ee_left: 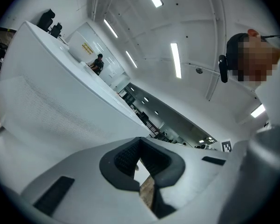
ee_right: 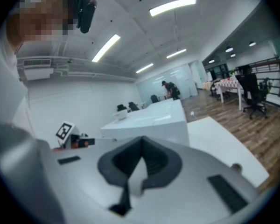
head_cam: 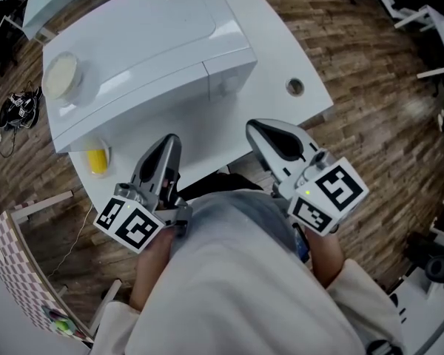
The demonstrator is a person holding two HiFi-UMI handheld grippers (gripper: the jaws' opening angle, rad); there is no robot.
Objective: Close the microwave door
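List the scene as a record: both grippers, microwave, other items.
left hand-held gripper: shut, empty
right hand-held gripper: shut, empty
microwave: on table, no door seen swung out
bowl: on the microwave's top, left end
yellow item: on table, left of left hand-held gripper

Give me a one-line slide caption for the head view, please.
Left gripper and right gripper, jaws shut and empty, poised before a white microwave on a white table.
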